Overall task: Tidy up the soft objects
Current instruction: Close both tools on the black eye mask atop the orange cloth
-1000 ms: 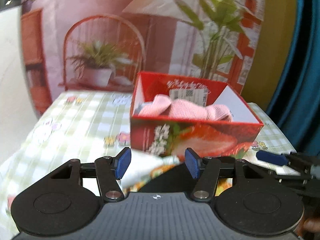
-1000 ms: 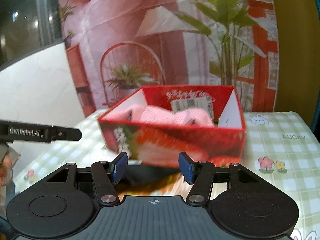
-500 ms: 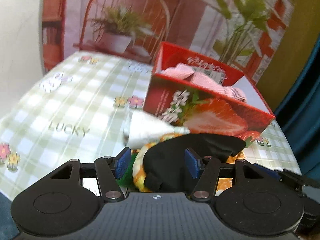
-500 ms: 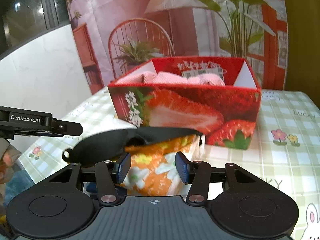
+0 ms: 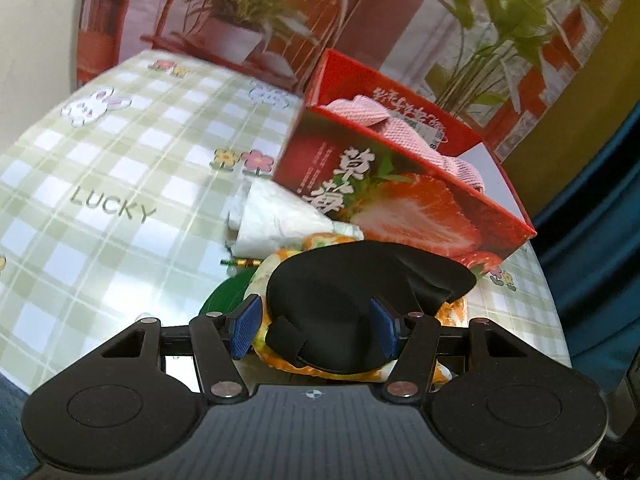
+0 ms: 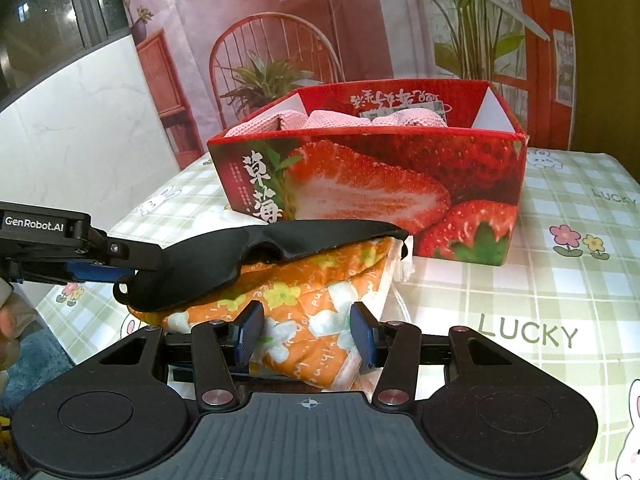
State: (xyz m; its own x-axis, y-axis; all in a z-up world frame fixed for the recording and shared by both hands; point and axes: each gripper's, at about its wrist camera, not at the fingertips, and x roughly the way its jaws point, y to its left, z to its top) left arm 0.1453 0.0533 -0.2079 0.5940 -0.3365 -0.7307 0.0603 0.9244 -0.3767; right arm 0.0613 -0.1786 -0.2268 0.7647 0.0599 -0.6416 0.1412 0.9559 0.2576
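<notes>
Left wrist view: the left tool (image 5: 316, 326) stands with its blue pads wide, straddling the near end of a black eye mask (image 5: 352, 300) that lies on top of an orange floral cloth (image 5: 452, 308); the pads seem just short of pressing it, though the angle makes contact hard to judge. Beyond the tool, a white cloth (image 5: 276, 220) rests against the strawberry box (image 5: 404, 196), which already holds a pink knitted piece (image 5: 400, 132).

Right wrist view: the right tool (image 6: 306, 332) is half open around a fold of the orange floral cloth (image 6: 304, 312), nothing clamped. To its left the left tool (image 6: 92, 268) reaches in at the eye mask (image 6: 256, 256) edge. The mask looks light, padded and floppy, likely to droop from one end; a pinch across its thicker padded body should hold better than its thin strap. The table (image 6: 560, 288) carries it all
</notes>
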